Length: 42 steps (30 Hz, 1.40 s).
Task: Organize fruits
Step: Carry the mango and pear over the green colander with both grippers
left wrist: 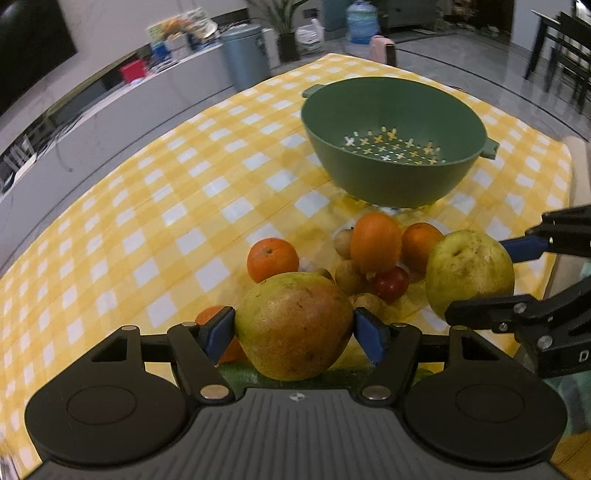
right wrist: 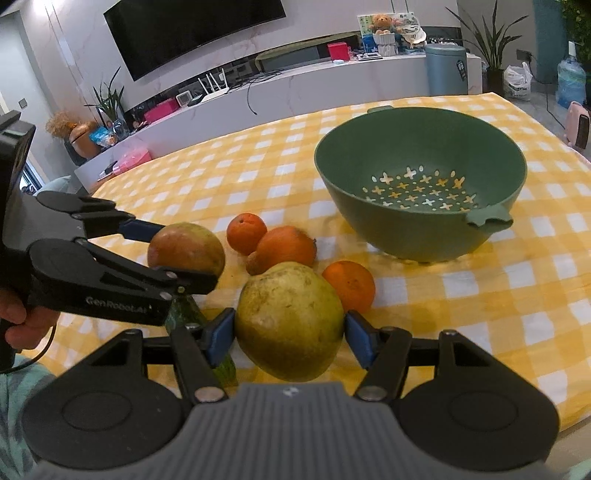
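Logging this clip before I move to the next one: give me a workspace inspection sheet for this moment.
Surface: yellow checked tablecloth, flat.
Job's things: green colander, nothing in it; oranges and small fruits piled in front of it; a cucumber under the left tool.
Clutter: nothing seen on the cloth.
Grippers: left tool shut on reddish-green mango; right tool shut on yellow-green mango.
Cables: thin black cable by the person's hand.
Surroundings: TV, cluttered counter, bin, water bottle.
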Each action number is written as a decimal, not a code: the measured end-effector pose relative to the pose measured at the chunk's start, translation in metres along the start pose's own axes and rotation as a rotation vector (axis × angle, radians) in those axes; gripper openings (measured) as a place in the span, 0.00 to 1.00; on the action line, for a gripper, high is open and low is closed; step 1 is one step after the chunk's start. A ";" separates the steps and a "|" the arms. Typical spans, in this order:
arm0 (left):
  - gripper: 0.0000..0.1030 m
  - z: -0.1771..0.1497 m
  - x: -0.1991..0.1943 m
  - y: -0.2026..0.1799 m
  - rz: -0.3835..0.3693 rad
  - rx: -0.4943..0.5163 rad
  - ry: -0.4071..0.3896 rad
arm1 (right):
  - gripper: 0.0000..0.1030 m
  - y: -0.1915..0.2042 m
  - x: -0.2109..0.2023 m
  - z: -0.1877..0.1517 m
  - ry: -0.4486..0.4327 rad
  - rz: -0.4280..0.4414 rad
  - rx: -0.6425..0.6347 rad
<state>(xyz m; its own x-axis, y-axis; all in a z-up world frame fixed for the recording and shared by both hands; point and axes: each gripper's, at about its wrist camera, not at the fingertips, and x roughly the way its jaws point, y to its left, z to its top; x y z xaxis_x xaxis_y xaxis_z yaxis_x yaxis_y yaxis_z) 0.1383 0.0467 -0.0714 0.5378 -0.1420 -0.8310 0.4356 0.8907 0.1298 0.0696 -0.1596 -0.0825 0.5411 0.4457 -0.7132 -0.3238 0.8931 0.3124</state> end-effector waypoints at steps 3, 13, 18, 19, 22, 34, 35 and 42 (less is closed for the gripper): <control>0.78 0.001 -0.005 -0.003 0.002 -0.025 0.005 | 0.60 -0.003 -0.001 -0.002 0.003 0.008 0.014; 0.78 0.038 -0.049 -0.011 -0.058 -0.101 -0.075 | 0.60 -0.029 -0.047 0.017 -0.101 0.029 0.026; 0.78 0.075 -0.056 -0.020 -0.118 -0.124 -0.104 | 0.60 -0.045 -0.066 0.051 -0.160 0.007 -0.048; 0.78 0.082 -0.055 -0.023 -0.121 -0.119 -0.109 | 0.60 -0.048 -0.068 0.060 -0.163 0.000 -0.073; 0.78 0.103 -0.045 -0.032 -0.121 -0.093 -0.119 | 0.60 -0.058 -0.066 0.080 -0.159 -0.018 -0.165; 0.78 0.145 0.025 -0.051 -0.172 0.056 -0.004 | 0.60 -0.109 0.004 0.136 0.042 0.002 -0.401; 0.78 0.147 0.030 -0.053 -0.173 0.080 0.007 | 0.60 -0.112 0.012 0.140 0.064 0.006 -0.421; 0.78 0.155 0.061 -0.059 -0.171 0.203 0.090 | 0.60 -0.115 0.053 0.149 0.198 0.003 -0.559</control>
<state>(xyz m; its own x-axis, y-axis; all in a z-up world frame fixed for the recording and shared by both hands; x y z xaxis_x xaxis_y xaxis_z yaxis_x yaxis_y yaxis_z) 0.2570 -0.0811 -0.0462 0.3812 -0.2360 -0.8939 0.6552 0.7511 0.0812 0.2509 -0.2290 -0.0629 0.4017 0.3804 -0.8330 -0.7141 0.6996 -0.0249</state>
